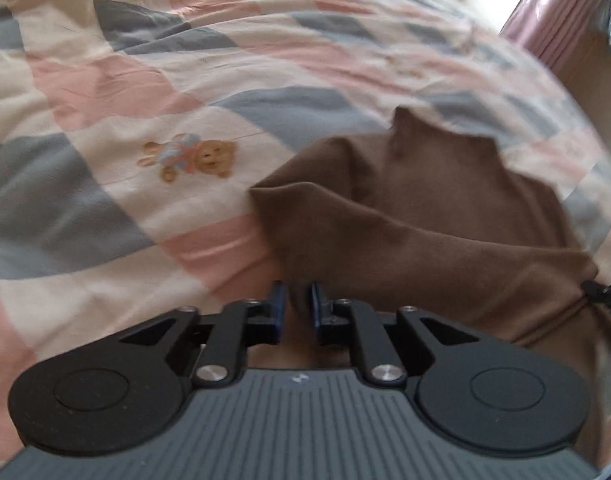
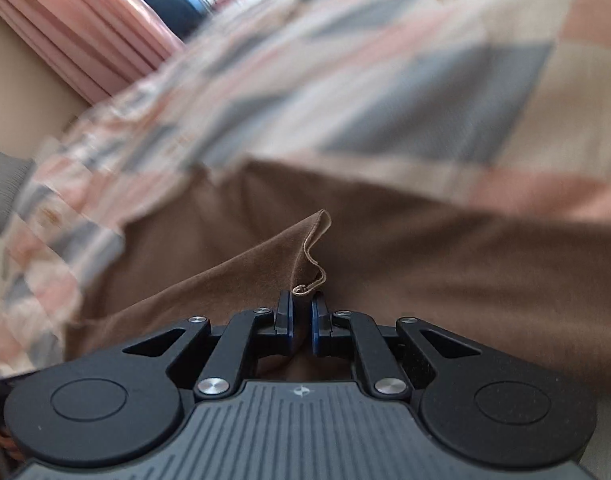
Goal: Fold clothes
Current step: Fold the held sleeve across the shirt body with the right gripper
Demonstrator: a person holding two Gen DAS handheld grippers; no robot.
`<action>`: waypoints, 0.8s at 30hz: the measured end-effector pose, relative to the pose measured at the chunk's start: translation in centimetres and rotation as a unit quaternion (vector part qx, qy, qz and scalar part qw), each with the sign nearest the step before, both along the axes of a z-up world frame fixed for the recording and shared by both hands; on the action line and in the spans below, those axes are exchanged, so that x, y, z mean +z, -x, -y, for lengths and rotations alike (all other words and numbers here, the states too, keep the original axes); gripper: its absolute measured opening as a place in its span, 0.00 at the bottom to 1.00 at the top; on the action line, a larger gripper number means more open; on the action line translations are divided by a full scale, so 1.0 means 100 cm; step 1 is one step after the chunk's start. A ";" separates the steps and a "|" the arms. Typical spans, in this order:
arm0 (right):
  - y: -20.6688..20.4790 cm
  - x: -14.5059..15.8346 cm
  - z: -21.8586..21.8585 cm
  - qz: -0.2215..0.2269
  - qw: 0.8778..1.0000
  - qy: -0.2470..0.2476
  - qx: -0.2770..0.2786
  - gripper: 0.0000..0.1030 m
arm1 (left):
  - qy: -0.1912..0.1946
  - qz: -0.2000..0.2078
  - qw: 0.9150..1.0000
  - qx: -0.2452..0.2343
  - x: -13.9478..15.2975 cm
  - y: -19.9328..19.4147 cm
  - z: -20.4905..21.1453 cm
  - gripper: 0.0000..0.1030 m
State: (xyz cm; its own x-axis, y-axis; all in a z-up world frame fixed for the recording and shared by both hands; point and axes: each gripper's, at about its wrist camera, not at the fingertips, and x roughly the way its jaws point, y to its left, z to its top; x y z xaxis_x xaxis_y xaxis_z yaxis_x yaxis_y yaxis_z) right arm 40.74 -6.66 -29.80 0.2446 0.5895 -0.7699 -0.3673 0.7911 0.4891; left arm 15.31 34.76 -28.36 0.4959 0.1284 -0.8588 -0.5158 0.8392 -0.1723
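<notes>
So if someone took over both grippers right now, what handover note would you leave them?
Right gripper: shut on a hemmed edge of the brown garment, cloth lifted in a peak.
Left gripper: jaws narrow, at the garment's near edge; whether the pads pinch cloth cannot be told.
Garment: bunched and partly doubled over on the checked bedspread.
Done: an edge picked up.
Left: confirm the left grip, spread the garment flat, then fold it.
</notes>
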 end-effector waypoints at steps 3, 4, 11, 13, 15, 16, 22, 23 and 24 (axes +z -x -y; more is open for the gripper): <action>0.003 0.000 0.003 0.003 1.000 -0.012 -0.009 0.08 | 0.003 0.017 0.999 -0.039 0.018 0.013 0.014 0.25; 0.003 0.001 0.003 0.003 1.000 -0.014 -0.011 0.08 | -0.004 0.019 0.998 -0.059 0.023 0.016 0.023 0.30; 0.001 0.001 0.001 -0.006 1.000 -0.019 -0.013 0.12 | -0.102 -0.042 0.985 -0.135 0.011 0.006 0.074 0.11; 0.001 0.003 0.002 -0.002 1.000 -0.024 -0.013 0.12 | -0.107 -0.039 0.983 -0.141 0.005 0.007 0.075 0.03; 0.003 0.011 0.005 0.024 0.999 -0.039 -0.009 0.09 | -0.127 -0.036 0.979 -0.154 0.005 0.011 0.080 0.01; 0.005 0.015 0.006 0.043 0.998 -0.047 -0.008 0.08 | -0.136 -0.042 0.977 -0.161 0.004 0.015 0.081 0.01; 0.003 0.000 0.010 0.024 1.000 -0.012 -0.014 0.09 | -0.170 -0.118 0.966 -0.156 -0.018 0.033 0.070 0.00; 0.003 -0.005 0.011 0.016 1.000 -0.007 -0.016 0.12 | -0.163 -0.111 0.969 -0.148 -0.013 0.034 0.067 0.00; 0.003 -0.006 0.012 0.014 1.000 -0.007 -0.020 0.22 | -0.156 -0.098 0.973 -0.141 -0.006 0.034 0.065 0.00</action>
